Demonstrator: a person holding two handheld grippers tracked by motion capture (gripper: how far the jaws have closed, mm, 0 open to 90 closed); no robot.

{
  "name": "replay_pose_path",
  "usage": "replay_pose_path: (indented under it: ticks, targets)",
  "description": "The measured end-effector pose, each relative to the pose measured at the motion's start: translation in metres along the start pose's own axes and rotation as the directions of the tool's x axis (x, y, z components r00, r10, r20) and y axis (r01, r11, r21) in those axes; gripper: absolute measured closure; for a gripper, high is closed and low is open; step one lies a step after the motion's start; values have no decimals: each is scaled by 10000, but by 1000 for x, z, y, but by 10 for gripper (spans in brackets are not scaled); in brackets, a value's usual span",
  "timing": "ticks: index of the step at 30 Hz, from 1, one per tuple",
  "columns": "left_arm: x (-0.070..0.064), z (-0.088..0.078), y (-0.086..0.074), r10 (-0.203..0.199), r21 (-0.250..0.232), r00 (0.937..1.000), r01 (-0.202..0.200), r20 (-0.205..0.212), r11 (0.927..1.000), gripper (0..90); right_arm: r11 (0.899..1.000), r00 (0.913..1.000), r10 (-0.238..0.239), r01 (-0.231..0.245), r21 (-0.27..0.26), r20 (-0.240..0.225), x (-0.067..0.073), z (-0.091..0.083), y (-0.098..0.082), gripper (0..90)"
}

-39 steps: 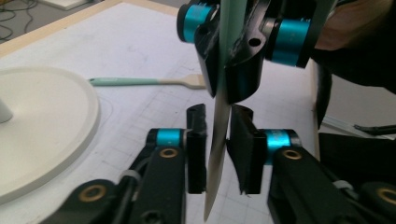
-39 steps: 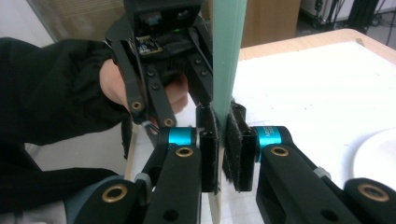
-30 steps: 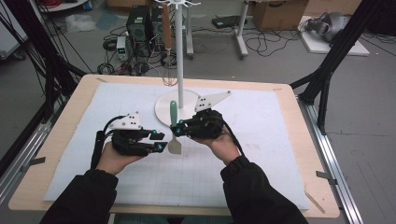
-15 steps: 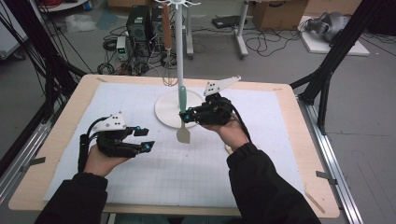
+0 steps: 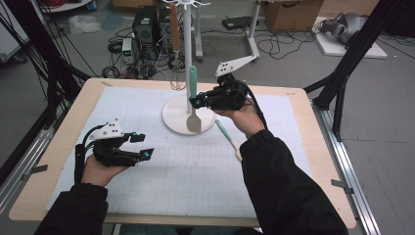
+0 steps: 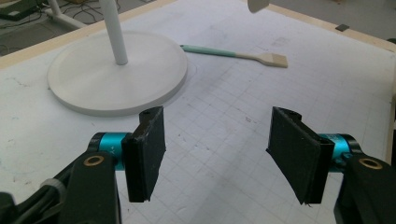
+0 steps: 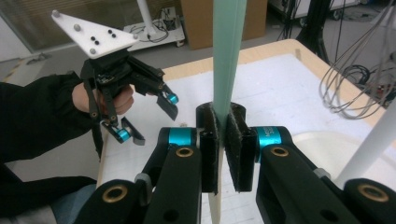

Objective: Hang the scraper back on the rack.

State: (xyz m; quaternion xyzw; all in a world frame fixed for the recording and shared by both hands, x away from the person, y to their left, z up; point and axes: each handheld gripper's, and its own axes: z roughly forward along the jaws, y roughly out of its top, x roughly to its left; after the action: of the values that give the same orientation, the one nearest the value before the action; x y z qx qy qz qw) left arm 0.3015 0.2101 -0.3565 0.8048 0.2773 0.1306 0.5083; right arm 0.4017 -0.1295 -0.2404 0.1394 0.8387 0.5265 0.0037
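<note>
My right gripper [image 5: 196,102] is shut on the teal handle of a wooden spatula [image 5: 193,84], held upright beside the pole of the white stand [image 5: 187,49]. Its blade hangs just above the stand's round base [image 5: 171,117]. The right gripper view has the handle [image 7: 228,56] pinched between both pads. A second teal-handled spatula [image 5: 227,137] lies flat on the mat right of the base, seen as the flat spatula [image 6: 233,52] in the left gripper view. My left gripper [image 5: 141,146] hovers low at the front left. Its jaws have just been opening and hold nothing [image 6: 217,140].
A wire whisk [image 5: 177,83] with a brown handle hangs from the stand's top hooks, behind the pole. The white gridded mat [image 5: 147,186] covers the wooden table [image 5: 303,147]. Cables, boxes and black frame legs crowd the floor beyond the far edge.
My right gripper has lifted the spatula up and away from me, close to the stand's pole. The left hand has drifted left and nearer, and its jaws stand wider apart.
</note>
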Motion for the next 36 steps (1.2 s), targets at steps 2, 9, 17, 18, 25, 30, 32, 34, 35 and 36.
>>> replay_pose_path:
  ticks: [2, 9, 17, 18, 25, 30, 32, 34, 35, 36]
  targets:
    - [0, -1, 0, 90, 49, 9999, -90, -67, 9999, 365, 10000, 10000, 0, 0, -43, -18, -2, -1, 4, 844]
    - [1, -1, -1, 27, 37, 9998, -26, -187, 10000, 354, 9999, 9999, -111, 112, 38, -22, -9, -2, 23, 844]
    - [3, -4, -3, 93, 107, 9996, -90, -275, 9999, 349, 9997, 9997, -229, 230, 110, -62, -15, 0, 44, 844]
    - [3, -4, -3, 84, 117, 9996, -81, -278, 9999, 349, 9996, 9996, -256, 256, 109, -76, -15, 1, 47, 844]
    - [5, -5, -4, 11, 71, 9994, -9, -332, 10000, 342, 9996, 9996, -278, 279, 66, -82, -24, 2, 66, 844]
    - [7, -5, -5, 24, 65, 9992, -22, -400, 10000, 339, 9995, 9997, -251, 251, 167, -2, -31, 2, 80, 844]
    - [8, -5, -5, 25, 72, 9993, -22, -380, 10000, 339, 9995, 9997, -254, 254, 160, 36, -35, 3, 86, 844]
    - [8, -5, -6, -30, 49, 9993, 32, -382, 10000, 339, 9997, 9998, -193, 193, 136, 28, -37, 3, 89, 844]
    - [8, -5, -6, -35, 34, 9993, 36, -360, 10000, 339, 9997, 9998, -172, 171, 170, 32, -38, 3, 90, 844]
    - [8, -6, -6, -42, 40, 9993, 43, -360, 10000, 339, 9995, 9998, -186, 185, 240, 25, -40, 4, 92, 844]
